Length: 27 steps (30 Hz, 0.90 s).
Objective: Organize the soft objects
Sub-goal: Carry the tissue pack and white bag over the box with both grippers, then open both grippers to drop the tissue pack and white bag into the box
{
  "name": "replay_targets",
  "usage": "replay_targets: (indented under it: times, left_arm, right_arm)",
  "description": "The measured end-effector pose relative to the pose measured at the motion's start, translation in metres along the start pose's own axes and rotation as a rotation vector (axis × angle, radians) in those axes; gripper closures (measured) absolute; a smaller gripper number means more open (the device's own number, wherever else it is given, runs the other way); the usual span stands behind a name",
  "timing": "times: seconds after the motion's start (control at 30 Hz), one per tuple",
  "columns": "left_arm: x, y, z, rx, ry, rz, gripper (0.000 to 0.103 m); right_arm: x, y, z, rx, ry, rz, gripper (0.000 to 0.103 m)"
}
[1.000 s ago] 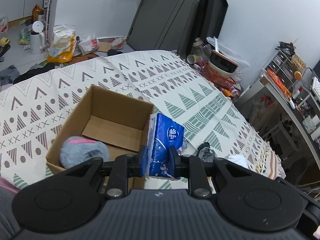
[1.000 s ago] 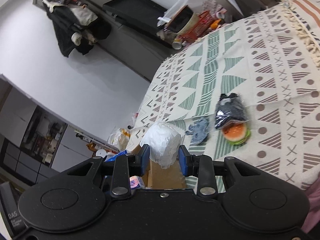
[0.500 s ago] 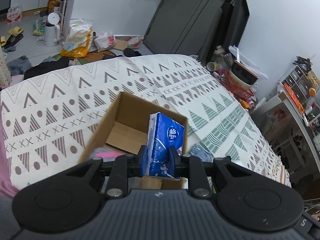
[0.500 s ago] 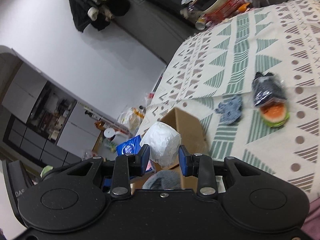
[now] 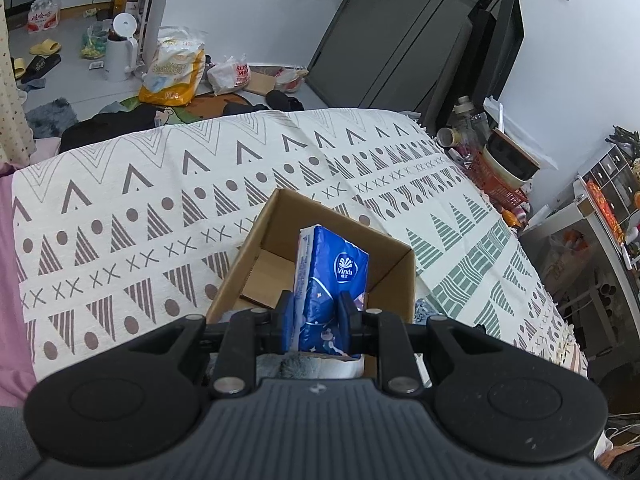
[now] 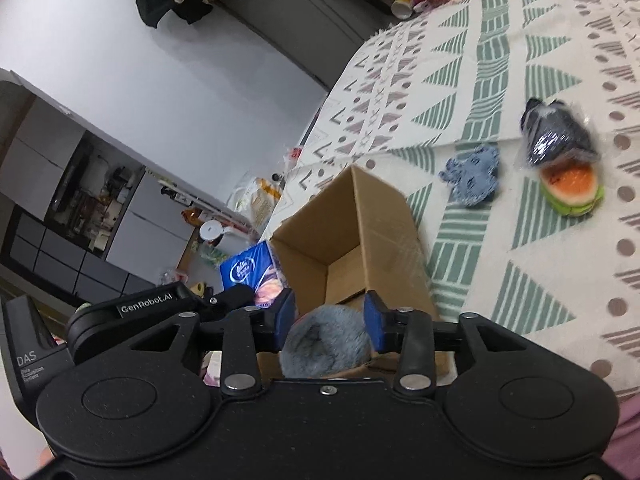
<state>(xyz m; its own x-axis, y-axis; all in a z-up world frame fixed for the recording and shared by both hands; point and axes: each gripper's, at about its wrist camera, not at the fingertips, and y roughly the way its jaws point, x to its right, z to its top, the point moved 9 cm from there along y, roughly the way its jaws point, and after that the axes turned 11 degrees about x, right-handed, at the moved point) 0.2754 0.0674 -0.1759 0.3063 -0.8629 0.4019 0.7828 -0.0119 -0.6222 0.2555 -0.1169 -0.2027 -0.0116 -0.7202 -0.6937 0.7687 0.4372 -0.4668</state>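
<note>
The left gripper [image 5: 316, 316] squeezes a blue pack of tissues [image 5: 326, 280] between its two pads, and the pack stands up tall over the open cardboard box [image 5: 394, 280]. The box sits on a bed cover [image 5: 160, 208] with triangles, dots and crosses on it. From the right wrist camera, the right gripper [image 6: 330, 316] has its pads spread apart with nothing pinched between them. A fuzzy grey ball [image 6: 326, 346] lies in the box just under those pads, and I cannot tell if the pads touch it. In the left wrist view a bit of grey fluff and something white show low in the box, mostly hidden behind the gripper. The blue tissue pack and the left gripper also show at the left side of the box in the right wrist view. Out on the cover, well away from the box, lie a small blue cloth [image 6: 472, 174], a dark thing in a clear bag [image 6: 556, 138], and a toy burger [image 6: 570, 190] touching that bag.
</note>
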Motion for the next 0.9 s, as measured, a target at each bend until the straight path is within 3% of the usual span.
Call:
replay_targets:
  times: [0.2,0.37,0.5,0.6,0.9]
  left_arm:
    - [0.003,0.005,-0.001,0.003,0.019,0.036,0.077]
    - [0.003,0.001,-0.001,0.012,0.018,0.053,0.055]
    - [0.006,-0.005,0.000,0.034,0.039,0.079,0.048]
    - [0.010,-0.007,-0.003,0.032,0.052,0.081,0.045]
    - [0.036,-0.014,-0.018,0.024,0.109,0.063,0.037]
  right_arm:
    - [0.015,-0.008,0.014,0.045,0.005,-0.055,0.035]
    - [0.028,-0.013,0.021,0.058,0.019,-0.091,0.020]
    - [0.031,-0.019,0.026,0.068,0.001,-0.112,0.018]
    - [0.036,-0.024,0.031,0.077,-0.002,-0.128,0.011]
    - [0.056,-0.044,0.051,0.118,-0.002,-0.182,0.007]
